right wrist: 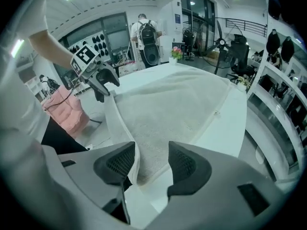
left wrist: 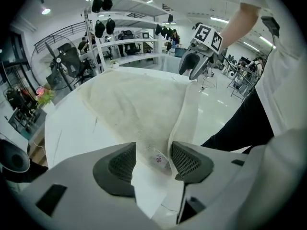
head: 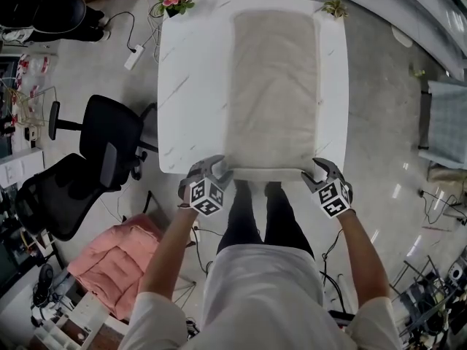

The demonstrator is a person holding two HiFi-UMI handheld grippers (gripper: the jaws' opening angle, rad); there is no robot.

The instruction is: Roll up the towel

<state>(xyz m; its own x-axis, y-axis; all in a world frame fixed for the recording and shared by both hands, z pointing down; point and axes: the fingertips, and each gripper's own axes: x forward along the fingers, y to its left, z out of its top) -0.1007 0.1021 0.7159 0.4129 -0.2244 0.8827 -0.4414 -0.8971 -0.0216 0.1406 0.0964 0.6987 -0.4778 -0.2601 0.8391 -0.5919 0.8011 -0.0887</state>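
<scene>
We see the towel (head: 273, 86) as beige terry cloth, its pile nubby and matt, with a flatter, smoother woven band along the hem and a small slick label (left wrist: 159, 158) sewn at one corner. The table (head: 191, 86) beneath looks like a hard, smooth white slab with faint grey veins like marble and a soft sheen. The left gripper (left wrist: 153, 159) and right gripper (right wrist: 152, 162) have shells of matt pale grey plastic, while their pads (left wrist: 120, 163) look dark and rubbery, gridded with a fine mesh texture. The floor (head: 387, 108) is grey, polished and glossy, throwing back light. The chair (head: 109, 141) looks like matt black fabric, and the pink bundle (head: 109, 257) like soft, puffy cloth.
</scene>
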